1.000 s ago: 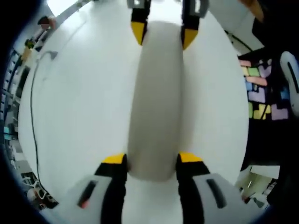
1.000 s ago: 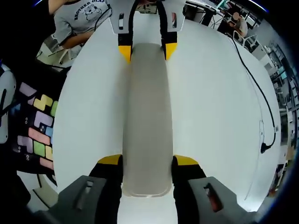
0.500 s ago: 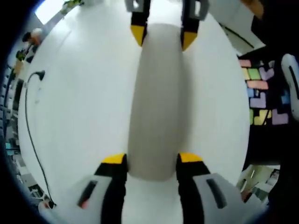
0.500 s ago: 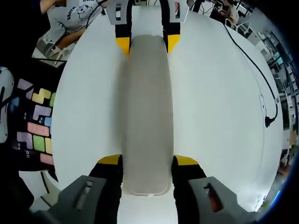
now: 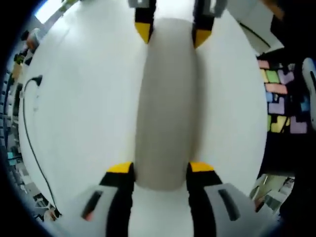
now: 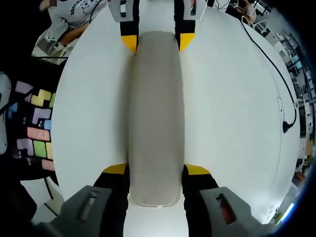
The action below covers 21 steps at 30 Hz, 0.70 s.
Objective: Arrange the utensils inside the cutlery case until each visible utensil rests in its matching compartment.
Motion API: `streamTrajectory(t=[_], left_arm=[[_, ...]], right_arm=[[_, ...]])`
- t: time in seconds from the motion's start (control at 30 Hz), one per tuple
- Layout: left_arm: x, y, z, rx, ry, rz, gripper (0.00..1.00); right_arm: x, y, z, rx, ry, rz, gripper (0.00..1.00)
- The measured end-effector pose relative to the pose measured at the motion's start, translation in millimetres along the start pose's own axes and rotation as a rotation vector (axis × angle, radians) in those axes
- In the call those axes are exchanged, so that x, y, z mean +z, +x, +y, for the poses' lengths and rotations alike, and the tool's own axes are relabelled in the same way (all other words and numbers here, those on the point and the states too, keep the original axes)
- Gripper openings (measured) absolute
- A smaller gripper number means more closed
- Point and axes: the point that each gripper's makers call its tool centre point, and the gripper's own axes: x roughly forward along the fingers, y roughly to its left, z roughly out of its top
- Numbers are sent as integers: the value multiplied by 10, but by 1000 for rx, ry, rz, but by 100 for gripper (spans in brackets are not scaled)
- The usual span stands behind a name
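The left gripper [image 5: 160,170] clamps the near end of a long closed grey case [image 5: 167,103] on the white tabletop [image 5: 84,113]. The right gripper [image 5: 170,32] holds the far end at 12 o'clock. A black cable [image 5: 27,128] runs at 9 o'clock; coloured blocks [image 5: 281,101] lie at 3 o'clock.

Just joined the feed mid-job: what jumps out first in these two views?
A long grey case stretches across the white table, gripped at both ends: the right tool clamps the near end in the right gripper view, the left tool the opposite end. A black cable trails along the table edge, and colourful block-patterned flooring shows beyond.
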Motion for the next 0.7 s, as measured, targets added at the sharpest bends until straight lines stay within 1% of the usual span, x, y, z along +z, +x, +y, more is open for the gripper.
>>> streamTrajectory(t=[0.07,0.13,0.2,0.3,0.43,0.6,0.7], left_arm=[[-4,2,4,-1,5,5,44],[-7,8,2,-1,8,13,44],[-7,10,5,-1,4,13,45],[-16,8,7,-1,1,10,45],[-16,12,1,-1,4,-6,45],[-9,14,9,-1,1,-19,45],[-8,12,7,1,-8,-29,45]], right_arm=[[-21,-8,-4,0,0,1,43],[-29,-12,-16,3,8,-22,43],[-20,-9,-4,0,9,-29,44],[-17,-7,-6,-1,7,-27,44],[-8,-2,-11,-1,14,3,44],[-13,6,-9,-1,10,79,44],[-27,4,-9,-1,13,99,44]])
